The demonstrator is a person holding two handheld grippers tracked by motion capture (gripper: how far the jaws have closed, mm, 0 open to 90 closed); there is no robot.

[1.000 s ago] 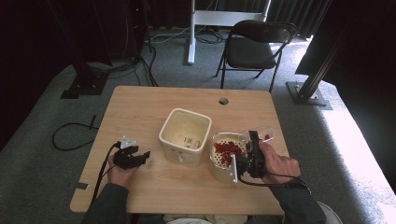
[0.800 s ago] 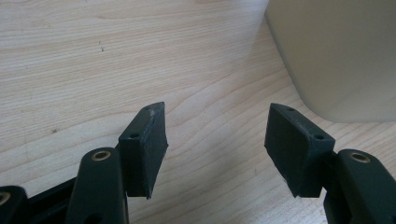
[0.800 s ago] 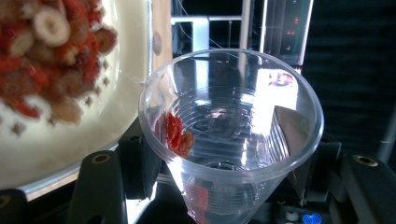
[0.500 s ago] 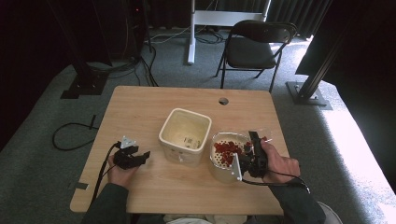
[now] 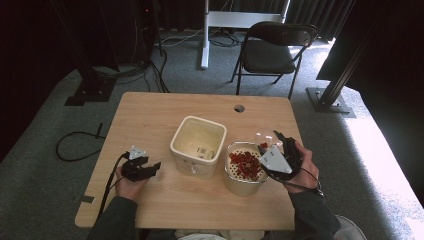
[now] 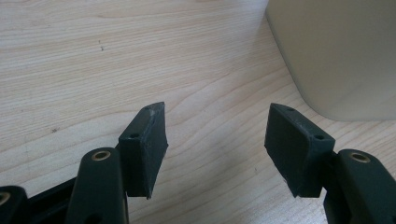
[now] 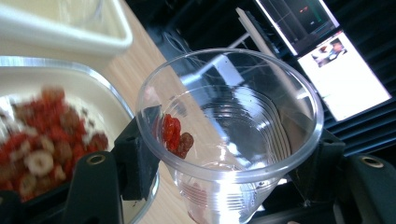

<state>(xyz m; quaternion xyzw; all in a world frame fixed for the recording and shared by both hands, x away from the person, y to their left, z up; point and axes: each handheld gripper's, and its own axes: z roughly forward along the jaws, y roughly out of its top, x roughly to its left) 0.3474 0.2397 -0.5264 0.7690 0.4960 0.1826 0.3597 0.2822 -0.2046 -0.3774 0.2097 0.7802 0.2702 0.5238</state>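
Observation:
My right gripper (image 5: 274, 150) is raised at the right rim of a round cream bowl (image 5: 231, 176) of red dried fruit bits (image 5: 245, 165). Its jaws hold a clear plastic cup (image 7: 243, 121) tilted on its side, with a few red bits (image 7: 175, 133) stuck inside the wall. The jaws have just been opening a little, but the cup is still pressed between the pads. My left gripper (image 5: 152, 167) rests open on the wooden table (image 5: 150, 120), left of an empty cream square tub (image 5: 198, 145); nothing is between its fingers (image 6: 144, 144).
The tub's wall (image 6: 336, 56) is close to the left gripper's right jaw. The bowl and tub stand side by side at mid-table. A black folding chair (image 5: 272, 50) and floor cables (image 5: 75, 142) lie beyond the table. A cable hole (image 5: 239, 108) sits near the far edge.
The right hand has lifted up and slightly right from the bowl with the cup, which now shows above the bowl's rim. The left hand has not moved.

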